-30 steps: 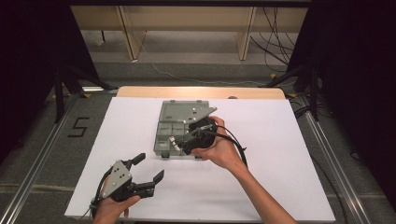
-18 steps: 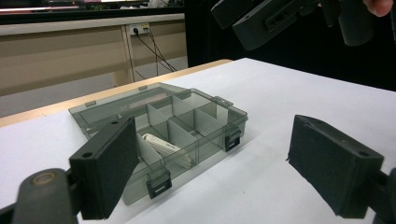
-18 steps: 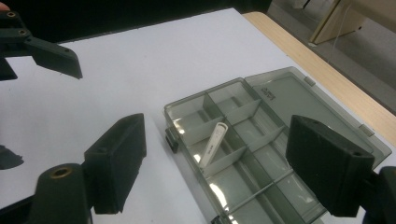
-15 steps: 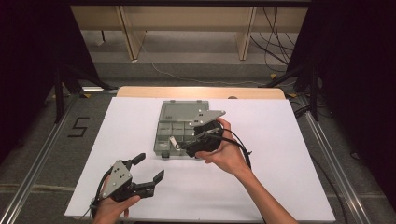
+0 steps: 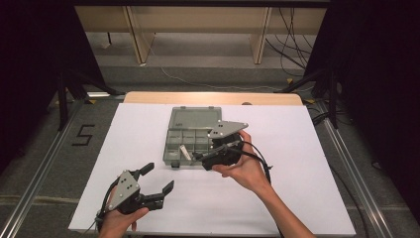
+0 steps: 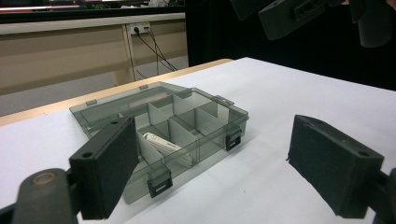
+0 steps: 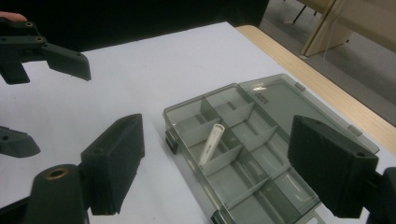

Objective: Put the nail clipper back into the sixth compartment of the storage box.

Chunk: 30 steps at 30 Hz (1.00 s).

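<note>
right gripper view looks down past two spread black jaws onto the box (image 7: 243, 154), a smoky clear organiser lying open on the white worktop (image 7: 140, 70), lid folded flat behind it toward the wooden far edge. inside, one white stick (image 7: 211, 144) leans across a divider, one end down in a compartment, the other raised over the neighbouring cell, so it lies tilted and not flat. its long axis runs roughly from the latch side toward the lid, close to the line of the camera's gaze, which means the jaws stand on either side of that axis and could close across its width. the right tool (image 5: 218, 153) is released, nothing between its pads, and in the high view it hovers at the box's near right corner, just beside or slightly over the rim; whether it touches the box i cannot tell. the stick (image 5: 184, 151) sits left of that tool, in the front row of cells. the left tool (image 5: 156, 183) is also released and empty, held low near the worktop's front edge, well apart from the box (image 5: 190, 134) and pointing toward it. left gripper view shows the box (image 6: 187, 126) from the latch side with the stick (image 6: 161, 143) propped in a near cell. judging from this, the right hand is much the nearer and the likely one to pick, reaching a little to its left and down into the cell; the dividers on either side leave little room for wide jaws.
</note>
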Available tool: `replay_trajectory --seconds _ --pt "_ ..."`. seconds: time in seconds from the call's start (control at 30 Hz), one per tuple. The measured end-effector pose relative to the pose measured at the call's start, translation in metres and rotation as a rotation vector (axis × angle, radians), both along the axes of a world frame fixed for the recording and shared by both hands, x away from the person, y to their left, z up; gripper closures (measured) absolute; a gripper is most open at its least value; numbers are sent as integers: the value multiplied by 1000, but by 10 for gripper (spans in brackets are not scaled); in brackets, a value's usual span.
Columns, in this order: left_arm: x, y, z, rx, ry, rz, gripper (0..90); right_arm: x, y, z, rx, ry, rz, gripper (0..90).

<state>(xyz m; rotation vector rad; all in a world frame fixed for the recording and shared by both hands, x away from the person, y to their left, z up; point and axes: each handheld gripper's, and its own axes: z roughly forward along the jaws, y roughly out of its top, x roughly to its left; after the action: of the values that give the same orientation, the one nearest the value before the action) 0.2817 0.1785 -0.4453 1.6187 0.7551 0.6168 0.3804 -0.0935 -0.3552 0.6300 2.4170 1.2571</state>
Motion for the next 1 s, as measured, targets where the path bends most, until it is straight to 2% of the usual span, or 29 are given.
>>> replay_trajectory --seconds 0.07,0.1,0.17,0.37,0.43,0.47,0.53,0.6,0.8,0.83,0.87,0.97,1.0 --pt "0 0 0 0 -2 0 157 -2 -3 0 10 -6 -4 199" --pt "1 1 0 14 -19 6 156 -2 -4 -1 15 -9 -1 199" --pt "0 1 -1 2 -6 10 156 -4 -6 -1 27 -8 -3 198" --pt "-2 3 0 5 -4 17 157 -8 -12 -4 70 -27 -6 197" --pt "-2 3 0 7 -6 17 157 -9 -14 -4 77 -16 -6 196" --pt "-2 4 0 7 -7 17 156 -10 -14 -4 89 -29 -8 195" --pt "-2 4 0 6 -8 16 157 -11 -16 -4 92 -15 -10 189" --pt "-1 4 0 6 -10 15 156 -12 -18 -5 103 -32 -15 188" --pt "0 5 0 6 -6 19 156 -16 -22 -9 132 -22 -15 182" --pt "0 5 0 12 -10 16 157 -16 -23 -9 139 -37 -15 182" --pt "0 5 0 13 -10 16 156 -18 -25 -9 141 -19 -17 182" --pt "0 4 0 13 -9 14 156 -20 -28 -10 157 -23 -17 178" --pt "0 4 0 13 -9 14 157 -20 -30 -10 162 -40 -19 177"
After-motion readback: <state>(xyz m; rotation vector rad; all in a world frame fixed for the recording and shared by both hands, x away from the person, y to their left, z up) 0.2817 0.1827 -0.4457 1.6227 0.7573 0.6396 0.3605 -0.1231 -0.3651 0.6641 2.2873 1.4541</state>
